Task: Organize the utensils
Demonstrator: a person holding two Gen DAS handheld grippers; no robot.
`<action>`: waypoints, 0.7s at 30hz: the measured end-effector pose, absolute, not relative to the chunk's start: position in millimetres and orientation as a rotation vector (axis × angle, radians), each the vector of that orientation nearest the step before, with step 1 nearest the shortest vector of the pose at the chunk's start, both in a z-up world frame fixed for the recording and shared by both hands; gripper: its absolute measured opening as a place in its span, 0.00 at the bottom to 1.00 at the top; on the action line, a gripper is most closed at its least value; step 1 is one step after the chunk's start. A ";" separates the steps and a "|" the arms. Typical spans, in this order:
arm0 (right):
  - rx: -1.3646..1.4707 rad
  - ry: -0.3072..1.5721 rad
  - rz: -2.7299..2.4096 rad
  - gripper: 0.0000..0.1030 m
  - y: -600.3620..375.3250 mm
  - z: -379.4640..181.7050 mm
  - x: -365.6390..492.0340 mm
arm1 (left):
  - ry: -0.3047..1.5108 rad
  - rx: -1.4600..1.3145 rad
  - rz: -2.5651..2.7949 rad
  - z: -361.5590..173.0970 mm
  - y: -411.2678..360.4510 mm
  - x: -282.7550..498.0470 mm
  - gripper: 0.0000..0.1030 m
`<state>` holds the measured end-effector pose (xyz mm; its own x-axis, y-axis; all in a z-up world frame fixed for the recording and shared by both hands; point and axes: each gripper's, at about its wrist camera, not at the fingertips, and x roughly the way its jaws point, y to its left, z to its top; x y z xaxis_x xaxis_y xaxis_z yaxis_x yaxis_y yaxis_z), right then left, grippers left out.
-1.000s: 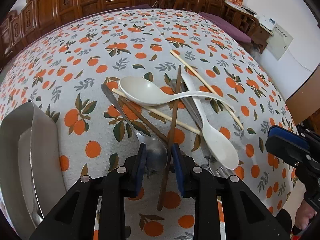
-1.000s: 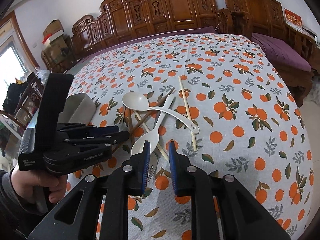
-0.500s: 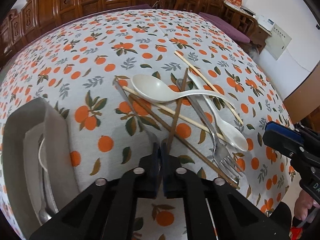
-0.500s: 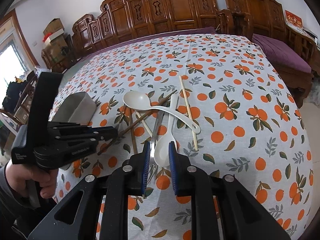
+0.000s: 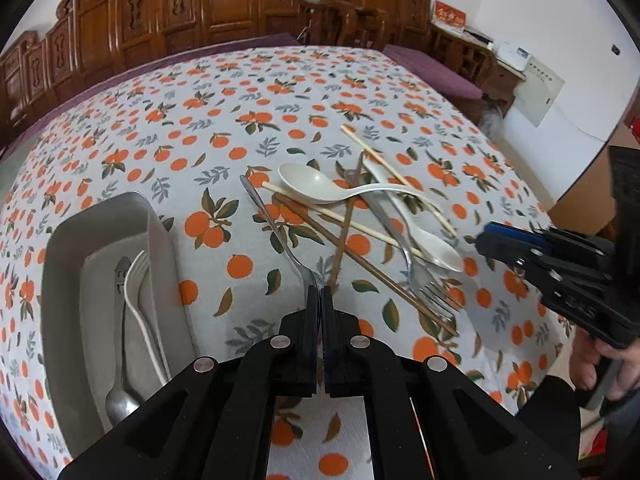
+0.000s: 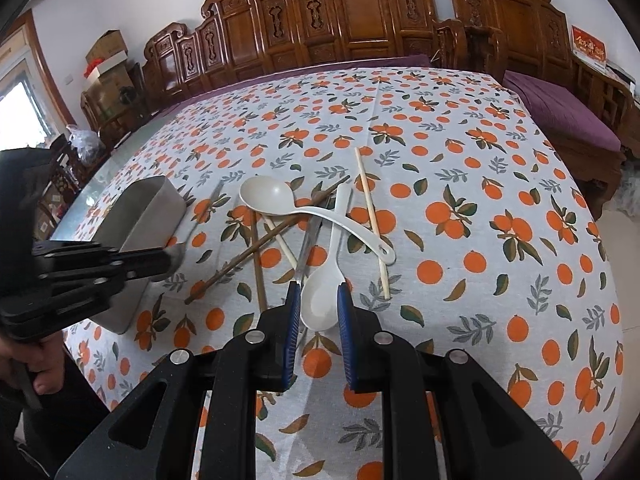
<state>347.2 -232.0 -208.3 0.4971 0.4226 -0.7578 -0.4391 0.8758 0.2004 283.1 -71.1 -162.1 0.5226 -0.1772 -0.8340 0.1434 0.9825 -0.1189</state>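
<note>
While left gripper (image 5: 320, 294) clamps metal spoon (image 5: 276, 228) at bowl end: thin, stiff, slippery, light. Right gripper (image 6: 318, 308) apart, straddling white spoon (image 6: 324, 292).

**A Room with Carved Wood and White Walls**

A big table is covered by a cloth (image 6: 460, 168) printed with oranges and leaves. Along its far edge, tall brown chairs (image 6: 352, 12) with carved backs are lined up. A purple cushioned bench (image 6: 560, 116) is seen by the right edge. White walls (image 5: 592, 44) are seen behind. Cardboard boxes (image 6: 108, 56) are stacked in the far left corner, beside a bright window (image 6: 20, 108). A red sign (image 6: 588, 48) is propped at the right.
</note>
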 end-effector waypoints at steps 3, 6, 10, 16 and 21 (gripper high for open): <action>-0.030 0.905 0.517 0.20 -232.2 -207.7 347.3 | 0.983 -0.033 -0.209 -153.3 -69.7 272.9 0.00; -0.037 0.898 0.514 0.30 -233.1 -207.5 347.7 | 0.969 -0.033 -0.223 -146.6 -66.7 264.0 0.00; -0.026 0.900 0.506 0.36 -234.4 -208.2 349.8 | 0.956 -0.030 -0.229 -139.8 -61.0 256.4 0.00; -0.003 0.904 0.530 0.36 -213.4 -207.8 346.9 | 0.940 -0.038 -0.231 -131.4 -51.5 249.5 0.00; -0.015 0.901 0.540 0.36 -184.8 -209.9 348.5 | 0.924 -0.047 -0.230 -123.3 -43.2 240.9 0.00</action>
